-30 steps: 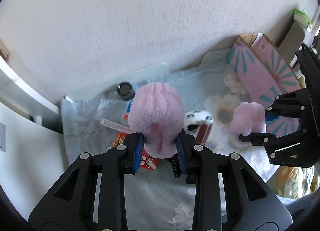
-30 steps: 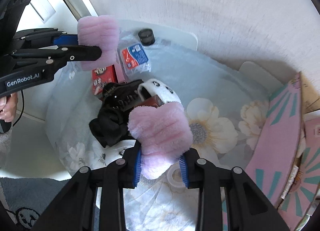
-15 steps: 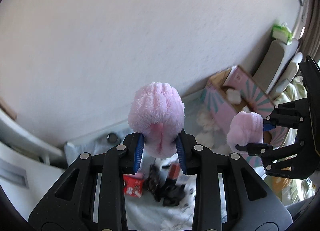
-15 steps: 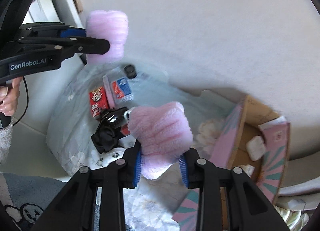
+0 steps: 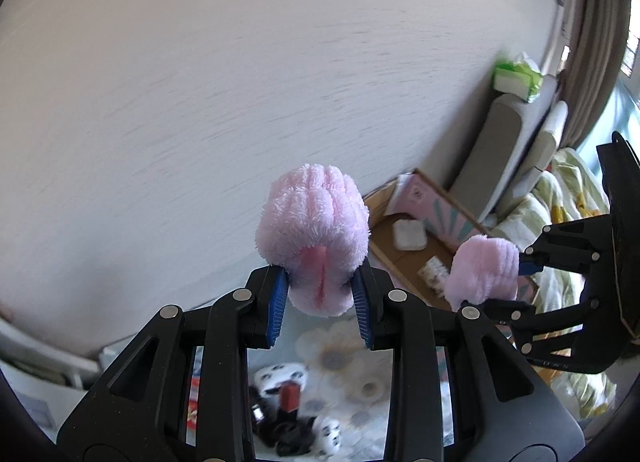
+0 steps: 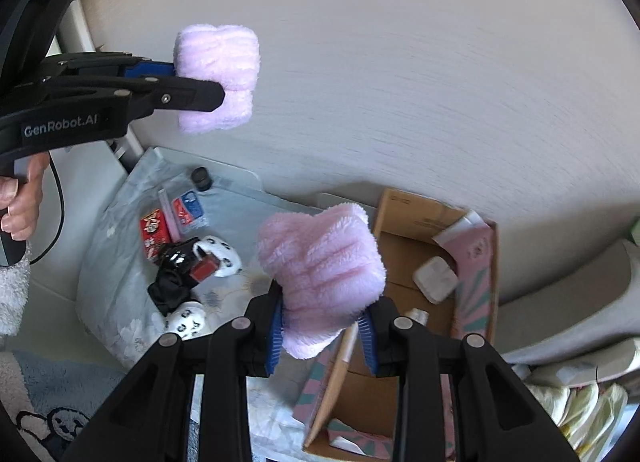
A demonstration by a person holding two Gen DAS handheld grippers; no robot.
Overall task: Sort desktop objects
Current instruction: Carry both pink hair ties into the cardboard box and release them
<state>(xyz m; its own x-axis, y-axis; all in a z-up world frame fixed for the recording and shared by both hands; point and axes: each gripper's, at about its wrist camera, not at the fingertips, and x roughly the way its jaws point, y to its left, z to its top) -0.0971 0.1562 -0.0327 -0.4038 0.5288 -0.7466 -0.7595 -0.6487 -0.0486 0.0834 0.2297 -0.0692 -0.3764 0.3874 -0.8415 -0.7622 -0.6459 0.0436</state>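
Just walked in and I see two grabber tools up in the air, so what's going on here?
A person is sorting things off a desk, a handheld gripper in each hand. The left gripper is shut on a fluffy pink item, and the right gripper is shut on a matching fluffy pink piece. Both are held up in the air, the right one near the open cardboard box. A black cloth, spotted white items and snack packets lie on the floral cover.

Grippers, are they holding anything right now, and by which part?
Yes. The left gripper clamps one pink fluffy piece by its lower end; the right gripper clamps another likewise. Both are held up off the table.
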